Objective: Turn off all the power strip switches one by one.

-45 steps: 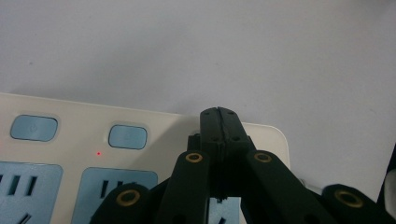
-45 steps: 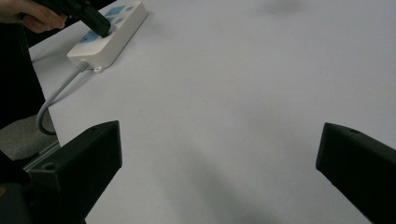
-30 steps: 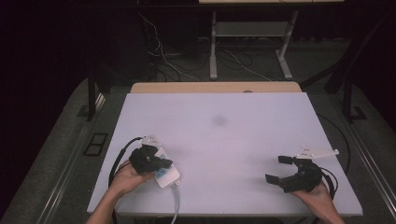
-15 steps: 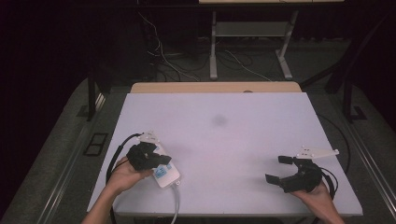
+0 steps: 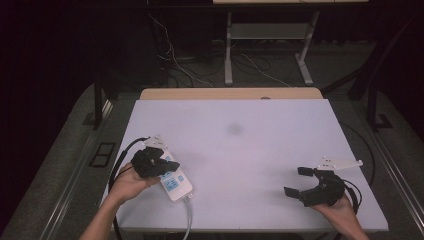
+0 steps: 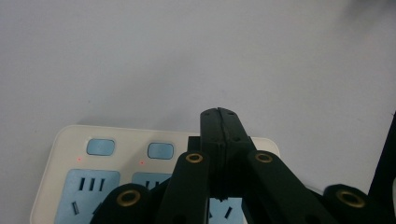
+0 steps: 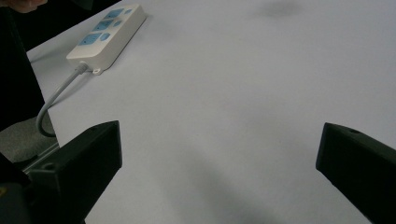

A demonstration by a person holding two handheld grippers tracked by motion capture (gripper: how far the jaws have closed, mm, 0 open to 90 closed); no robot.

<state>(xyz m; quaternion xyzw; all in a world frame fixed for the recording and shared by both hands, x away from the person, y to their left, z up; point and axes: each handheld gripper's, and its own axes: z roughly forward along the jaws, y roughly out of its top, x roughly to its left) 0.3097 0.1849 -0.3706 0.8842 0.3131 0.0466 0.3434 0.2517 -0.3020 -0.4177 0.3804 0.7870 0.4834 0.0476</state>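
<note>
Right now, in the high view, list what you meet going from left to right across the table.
left gripper → power strip → dark smudge on the table → right gripper

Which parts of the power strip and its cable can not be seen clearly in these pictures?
- Power strip, left gripper view: the shut left gripper hides its middle sockets; the bottom edge cuts off the rest.
- Power strip, high view: the left gripper covers its far end; socket details are too small.
- Cable, high view: it leaves at the bottom edge, so the plug is unseen.
</note>
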